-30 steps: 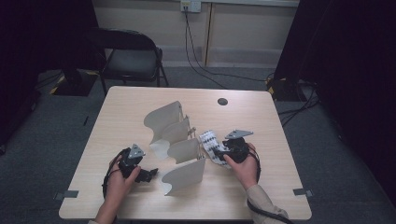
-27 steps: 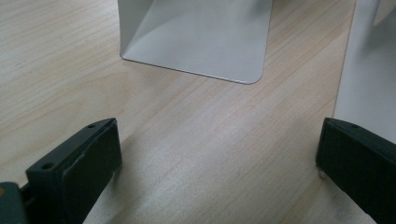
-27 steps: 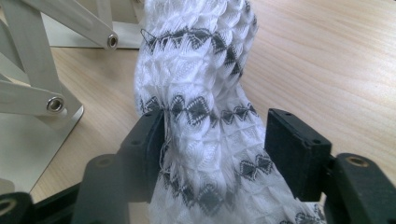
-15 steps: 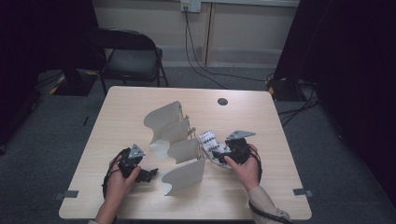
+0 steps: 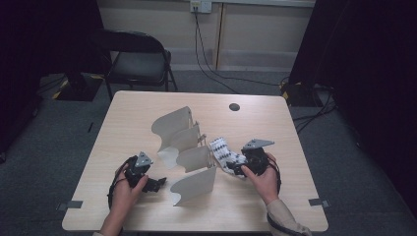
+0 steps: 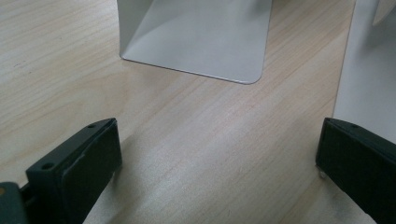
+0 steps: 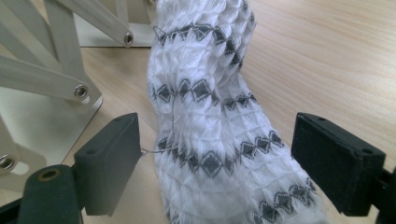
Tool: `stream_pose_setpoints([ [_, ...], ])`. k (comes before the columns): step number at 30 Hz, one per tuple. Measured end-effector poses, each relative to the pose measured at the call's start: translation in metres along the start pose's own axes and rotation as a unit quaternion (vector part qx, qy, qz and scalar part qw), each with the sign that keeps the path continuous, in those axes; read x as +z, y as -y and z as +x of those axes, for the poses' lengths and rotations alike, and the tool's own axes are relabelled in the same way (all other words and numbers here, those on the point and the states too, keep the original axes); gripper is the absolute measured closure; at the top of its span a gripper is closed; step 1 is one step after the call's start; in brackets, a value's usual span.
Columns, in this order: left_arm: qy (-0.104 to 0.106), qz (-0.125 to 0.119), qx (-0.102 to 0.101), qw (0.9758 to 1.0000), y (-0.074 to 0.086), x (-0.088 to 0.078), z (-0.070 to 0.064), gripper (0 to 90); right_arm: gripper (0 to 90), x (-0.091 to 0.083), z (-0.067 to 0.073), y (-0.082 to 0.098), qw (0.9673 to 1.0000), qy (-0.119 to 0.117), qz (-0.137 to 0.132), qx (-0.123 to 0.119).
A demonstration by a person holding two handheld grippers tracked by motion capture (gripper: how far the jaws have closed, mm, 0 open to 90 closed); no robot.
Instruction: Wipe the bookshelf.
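A white sock with dark diamond bands (image 5: 223, 151) lies on the table just right of a pale metal folding rack (image 5: 187, 142). My right gripper (image 5: 237, 170) sits at the sock's near end. In the right gripper view the sock (image 7: 210, 121) runs up between the two jaws, with a gap on each side. The jaws have just been opening, and the gripper (image 7: 215, 158) is open with its pads off the cloth. My left gripper (image 5: 158, 184) rests open on the table left of the rack. Bare wood lies between its jaws (image 6: 217, 163), and a rack plate (image 6: 196, 37) stands ahead.
The rack's hinged bars (image 7: 46, 79) stand close to the left of the right gripper. A dark round cap (image 5: 234, 106) sits in the wooden table (image 5: 147, 108) at the far right. A black chair (image 5: 135, 59) stands beyond the table, with cables on the floor.
The right gripper's jaws have spread apart from the sock, which now lies loose between them. Both hands have stayed about where they were.
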State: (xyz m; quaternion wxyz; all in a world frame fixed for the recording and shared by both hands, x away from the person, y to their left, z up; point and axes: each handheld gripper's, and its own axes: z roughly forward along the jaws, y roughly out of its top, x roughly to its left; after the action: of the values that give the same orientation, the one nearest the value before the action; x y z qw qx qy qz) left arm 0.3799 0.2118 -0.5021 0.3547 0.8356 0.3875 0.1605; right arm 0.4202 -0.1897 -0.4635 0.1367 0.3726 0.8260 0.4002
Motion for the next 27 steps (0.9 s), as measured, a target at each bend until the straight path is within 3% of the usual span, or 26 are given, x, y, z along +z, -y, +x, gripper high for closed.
stream_pose_setpoints([
  [27,0.002,0.001,0.0,1.0,0.0,0.0,-0.001,0.0,15.0,-0.024,-0.006,0.019,1.0,-0.008,0.004,-0.001],
])
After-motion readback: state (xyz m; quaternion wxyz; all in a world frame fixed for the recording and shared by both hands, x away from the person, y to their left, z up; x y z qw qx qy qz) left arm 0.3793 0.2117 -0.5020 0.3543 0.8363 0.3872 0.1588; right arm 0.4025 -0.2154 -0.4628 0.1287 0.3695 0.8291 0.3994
